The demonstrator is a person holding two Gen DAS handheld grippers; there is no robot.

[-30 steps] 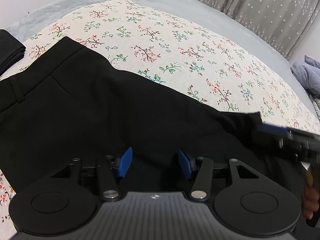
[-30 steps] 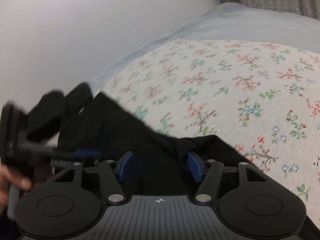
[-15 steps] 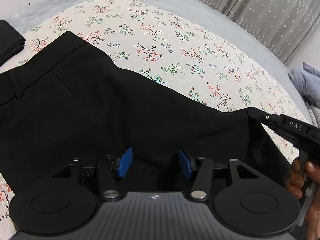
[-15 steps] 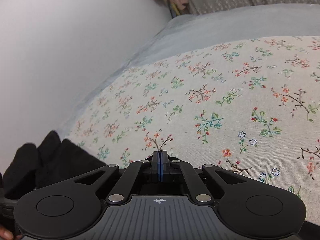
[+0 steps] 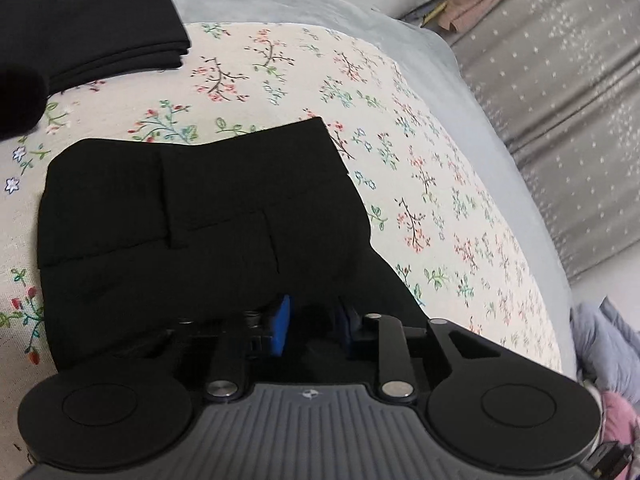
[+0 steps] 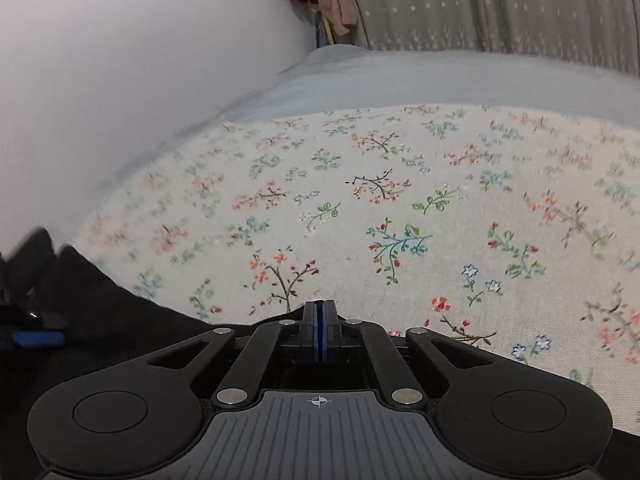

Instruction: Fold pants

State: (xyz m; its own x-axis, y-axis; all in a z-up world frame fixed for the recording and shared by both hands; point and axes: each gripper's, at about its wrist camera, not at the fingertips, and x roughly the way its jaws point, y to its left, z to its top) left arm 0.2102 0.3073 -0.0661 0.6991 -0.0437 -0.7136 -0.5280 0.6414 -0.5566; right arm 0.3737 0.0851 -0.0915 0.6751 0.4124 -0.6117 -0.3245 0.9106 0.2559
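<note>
Black pants (image 5: 200,232) lie on the floral bedspread (image 5: 400,160), waistband end away from me, partly doubled over. My left gripper (image 5: 314,328) is low over the near part of the pants with dark cloth bunched between its blue pads (image 5: 282,322); the jaws stand partly apart. In the right wrist view my right gripper (image 6: 319,320) is shut, its blue pads pressed together on the pants' edge (image 6: 120,320), which runs off to the lower left.
A stack of folded black garments (image 5: 80,20) lies at the far left. Grey star-patterned curtains (image 5: 560,100) hang on the right, and a white wall (image 6: 120,60) borders the bed. Crumpled grey and pink clothes (image 5: 608,360) lie at the right edge.
The left gripper has swung toward the waistband end and its jaws have narrowed around cloth. The right gripper stays shut on the pants edge and has moved slightly over the bedspread.
</note>
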